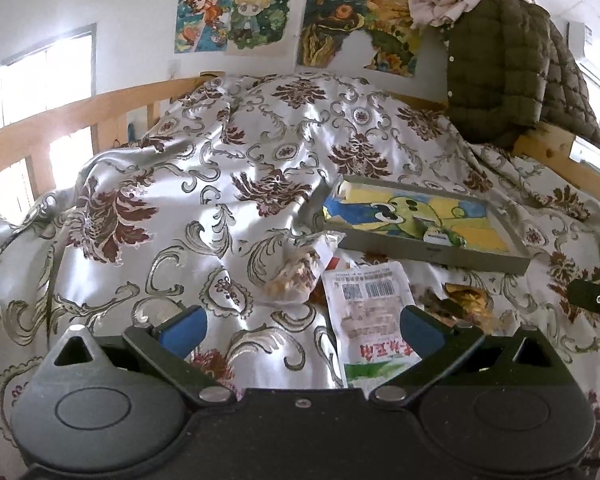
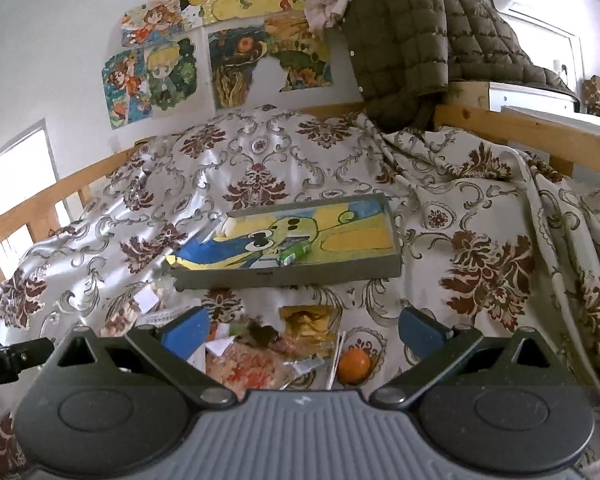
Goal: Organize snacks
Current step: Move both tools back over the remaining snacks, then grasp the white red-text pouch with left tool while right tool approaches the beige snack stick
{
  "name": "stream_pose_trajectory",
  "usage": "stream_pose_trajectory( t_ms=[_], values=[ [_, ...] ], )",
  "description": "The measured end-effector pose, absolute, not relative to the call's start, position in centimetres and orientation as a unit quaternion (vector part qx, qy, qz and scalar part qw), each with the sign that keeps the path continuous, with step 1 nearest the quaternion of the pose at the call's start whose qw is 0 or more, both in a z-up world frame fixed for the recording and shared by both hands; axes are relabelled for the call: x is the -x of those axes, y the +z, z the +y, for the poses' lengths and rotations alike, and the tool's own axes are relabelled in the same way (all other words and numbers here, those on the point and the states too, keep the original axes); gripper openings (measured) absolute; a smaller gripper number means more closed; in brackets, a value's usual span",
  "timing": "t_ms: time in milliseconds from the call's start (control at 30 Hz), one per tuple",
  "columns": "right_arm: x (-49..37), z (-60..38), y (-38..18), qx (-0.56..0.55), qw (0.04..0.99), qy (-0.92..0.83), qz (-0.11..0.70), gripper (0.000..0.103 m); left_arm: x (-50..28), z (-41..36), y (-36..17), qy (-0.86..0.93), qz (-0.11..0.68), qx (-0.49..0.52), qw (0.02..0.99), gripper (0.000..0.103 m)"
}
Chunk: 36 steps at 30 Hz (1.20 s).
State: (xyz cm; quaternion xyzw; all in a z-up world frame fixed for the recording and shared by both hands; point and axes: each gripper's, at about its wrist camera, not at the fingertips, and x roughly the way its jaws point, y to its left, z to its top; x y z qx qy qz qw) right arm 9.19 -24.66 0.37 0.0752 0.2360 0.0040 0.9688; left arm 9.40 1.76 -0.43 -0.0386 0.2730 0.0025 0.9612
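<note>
Standing by the bed, I judge the sorting barely begun: the shallow grey tray lies on the flowered bedspread toward the far middle of the bed, and only one small green-wrapped snack rests inside it, near its front wall. The rest of the snacks are heaped on the bedspread just in front of the tray. The left tool has its blue pads spread wide and empty, with a white packet printed with barcodes lying flat between and under its right pad, and a clear bag of brownish pieces just beyond. The right tool is likewise spread wide and holding nothing, hovering over a gold crinkled wrapper, a reddish patterned packet and an orange round fruit. The next move, I reckon, calls for lowering one tool onto a single packet, pinching an edge because the packets lie flat on soft cloth, then carrying it over the tray's front wall. Hard to make out: the heap overlaps, so I cannot count the packets; the tool bodies cover the near bedspread; the packet print is unreadable, and the tray's painted floor confuses what lies on it.
</note>
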Motion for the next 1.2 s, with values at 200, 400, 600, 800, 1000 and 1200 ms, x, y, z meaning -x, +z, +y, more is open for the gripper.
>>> stream_pose_trajectory(
  t_ms=[200, 400, 600, 800, 1000, 1200],
  values=[
    [-8.6, -24.0, 0.0, -0.062, 0.965, 0.010, 0.256, 0.103, -9.3, 1.5, -0.9, -0.002, 0.290, 0.030, 0.957, 0.102],
    [-8.8, -22.8, -0.6, -0.037, 0.958, 0.025, 0.283, 0.103, -9.7, 1.4, -1.4, -0.005, 0.307, 0.021, 0.951, 0.102],
    [-9.4, -21.9, -1.3, -0.020, 0.948, 0.040, 0.314, 0.103, -10.6, 1.6, -2.1, -0.005, 0.333, 0.024, 0.942, 0.102],
    [-10.0, -21.3, -1.9, -0.007, 0.939, 0.047, 0.339, 0.103, -11.9, 1.6, -2.8, -0.021, 0.360, 0.016, 0.932, 0.102],
    [-11.2, -20.8, -2.4, 0.005, 0.927, 0.049, 0.372, 0.103, -13.6, 1.3, -3.9, -0.046, 0.394, 0.021, 0.918, 0.102],
    [-13.0, -21.6, -2.3, 0.006, 0.931, 0.037, 0.363, 0.103, -15.0, 0.9, -4.7, -0.075, 0.408, 0.035, 0.909, 0.102]
  ],
)
